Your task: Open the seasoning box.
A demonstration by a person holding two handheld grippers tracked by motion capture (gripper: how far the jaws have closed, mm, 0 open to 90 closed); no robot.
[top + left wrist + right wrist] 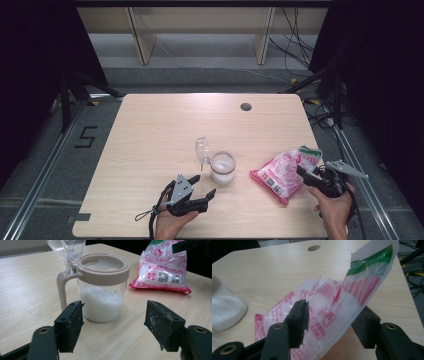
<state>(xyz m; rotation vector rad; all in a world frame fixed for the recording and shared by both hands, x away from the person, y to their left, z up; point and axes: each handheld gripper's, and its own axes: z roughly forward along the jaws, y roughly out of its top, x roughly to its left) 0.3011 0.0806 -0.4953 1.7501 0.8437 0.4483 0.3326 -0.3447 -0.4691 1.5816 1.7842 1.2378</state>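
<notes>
A clear jar (222,168) with a beige rim and handle stands at mid-table, about half full of white granules; its clear flip lid (202,149) is tipped up. My left gripper (204,184) is open just short of the jar (102,290), and its jaws are apart from it. To the right lies a pink-and-white plastic bag (284,171) with a green top. My right gripper (306,176) is open at the bag's near right side. The bag's (352,290) loose upper film rises between its jaws in the right gripper view.
A round cable hole (245,106) sits near the table's (150,130) far edge. Past the table are shelf legs and cables on the floor. The right table edge lies close to my right hand.
</notes>
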